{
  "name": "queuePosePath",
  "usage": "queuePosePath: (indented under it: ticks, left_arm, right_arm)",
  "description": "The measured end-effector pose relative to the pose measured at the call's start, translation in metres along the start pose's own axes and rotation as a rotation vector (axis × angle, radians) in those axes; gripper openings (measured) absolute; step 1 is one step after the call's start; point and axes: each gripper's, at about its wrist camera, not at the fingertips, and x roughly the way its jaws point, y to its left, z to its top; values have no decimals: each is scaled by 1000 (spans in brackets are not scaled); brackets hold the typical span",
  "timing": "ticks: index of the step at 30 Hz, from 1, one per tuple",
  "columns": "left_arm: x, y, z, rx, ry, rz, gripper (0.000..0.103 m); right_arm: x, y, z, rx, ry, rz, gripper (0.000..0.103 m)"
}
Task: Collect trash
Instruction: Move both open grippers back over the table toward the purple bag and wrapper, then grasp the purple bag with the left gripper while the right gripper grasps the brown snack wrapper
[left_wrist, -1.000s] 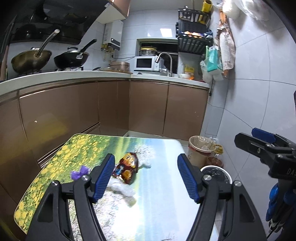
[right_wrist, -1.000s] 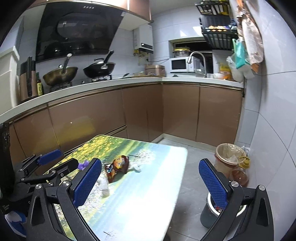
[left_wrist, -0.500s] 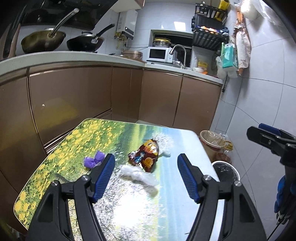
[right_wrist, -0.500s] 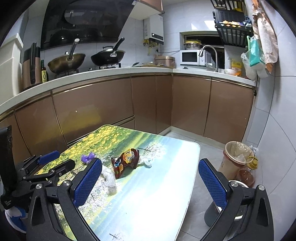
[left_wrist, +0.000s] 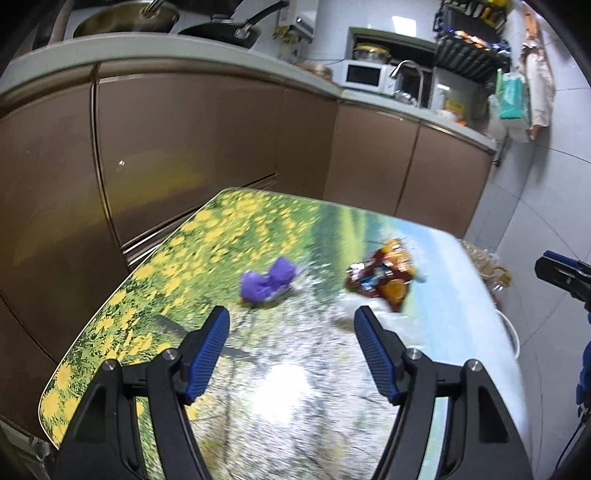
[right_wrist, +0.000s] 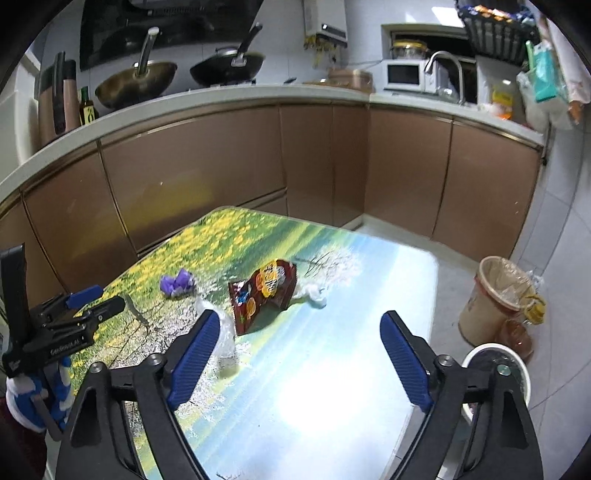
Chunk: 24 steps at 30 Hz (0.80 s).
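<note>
A small table (left_wrist: 147, 295) (right_wrist: 388, 295) with a flower-field print carries the trash. A crumpled purple wrapper (left_wrist: 267, 282) (right_wrist: 177, 282) lies left of centre. A red snack bag (left_wrist: 382, 277) (right_wrist: 264, 291) lies to its right. Clear crumpled plastic (right_wrist: 225, 336) lies near the bag's front, and a white crumpled bit (right_wrist: 314, 293) lies beside the bag. My left gripper (left_wrist: 291, 343) is open and empty, a little short of the purple wrapper. My right gripper (right_wrist: 295, 350) is open and empty above the table's near part.
Brown kitchen cabinets (right_wrist: 221, 177) run behind and left of the table. On the floor at the right stand a beige lined bin (right_wrist: 495, 295), a white-rimmed bin (right_wrist: 517, 369) and an oil bottle (right_wrist: 517, 332). Pans (right_wrist: 229, 66) sit on the stove.
The left gripper has swung left and lower toward the table, so the purple wrapper now sits between its fingers' line. The right gripper has tilted down and moved closer. Both stay open.
</note>
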Motion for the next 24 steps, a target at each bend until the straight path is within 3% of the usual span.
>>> queuePosePath:
  ticks: [10,16,22,24]
  left_arm:
    - [54,23,15,10,60,-13,68]
    - [87,19,26,69,78,-28,68]
    - [112,13,34,137,81,-12,68]
    - [123,11,34,160,94,-7,68]
  right_arm:
    - [94,9,18,-1,114,106,81]
    - [155,8,17,78,220,162,64]
    - [181,10,15,126,272,183,52]
    - [188,10,14,137,280,189,43]
